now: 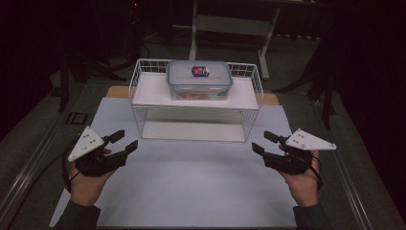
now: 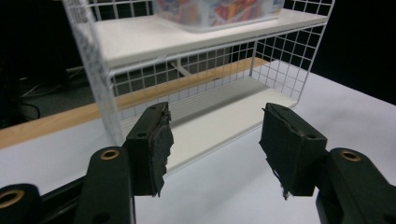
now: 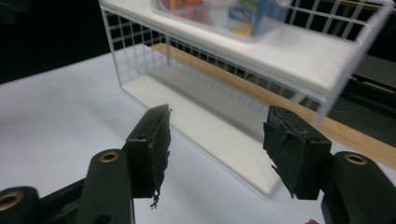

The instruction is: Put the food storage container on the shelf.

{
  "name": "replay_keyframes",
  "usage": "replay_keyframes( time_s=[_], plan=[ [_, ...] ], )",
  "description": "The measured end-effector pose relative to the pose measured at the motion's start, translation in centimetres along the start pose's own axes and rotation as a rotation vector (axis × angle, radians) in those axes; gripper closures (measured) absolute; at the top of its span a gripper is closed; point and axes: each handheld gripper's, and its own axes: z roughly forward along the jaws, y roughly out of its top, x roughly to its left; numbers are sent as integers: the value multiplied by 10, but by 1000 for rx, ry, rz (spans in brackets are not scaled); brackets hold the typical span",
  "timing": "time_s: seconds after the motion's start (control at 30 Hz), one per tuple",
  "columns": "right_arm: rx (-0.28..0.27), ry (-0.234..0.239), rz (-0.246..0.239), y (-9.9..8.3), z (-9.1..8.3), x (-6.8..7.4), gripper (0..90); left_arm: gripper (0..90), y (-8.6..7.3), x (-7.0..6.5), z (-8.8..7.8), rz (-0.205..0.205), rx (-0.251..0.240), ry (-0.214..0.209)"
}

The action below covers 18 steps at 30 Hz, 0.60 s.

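A white wire rack (image 1: 196, 103) with two shelves stands at the back middle of the white table (image 1: 191, 177). On its top shelf rests a clear lidded plastic box (image 1: 199, 78) with a red and blue label and colourful contents. My left gripper (image 1: 124, 141) is held at the front left, open and empty, pointing toward the rack (image 2: 196, 70). My right gripper (image 1: 262, 143) is at the front right, also open and empty, facing the rack (image 3: 224, 79). The box (image 2: 219, 11) sits at the top edge of the left gripper view, and the box (image 3: 219, 16) likewise in the right one.
The rack's lower shelf (image 1: 194, 131) is bare. A wooden strip (image 1: 117, 91) runs behind the rack. Beyond the table a dark floor and a grey table frame (image 1: 230, 28) lie in shadow.
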Motion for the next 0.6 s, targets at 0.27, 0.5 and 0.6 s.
replay_keyframes(
  time_s=[0.27, 0.5, 0.6],
  plan=[
    [-36, -59, 55, -44, -22, 2, 392, 421, -36, 6, -12, -50, 2, 45],
    [-57, -91, 139, -70, -33, -9, 372, 421, -45, 2, -21, -36, -38, 71],
    [-61, -97, 149, -73, -35, -10, 370, 418, -46, 1, -21, -34, -55, 80]
  ],
)
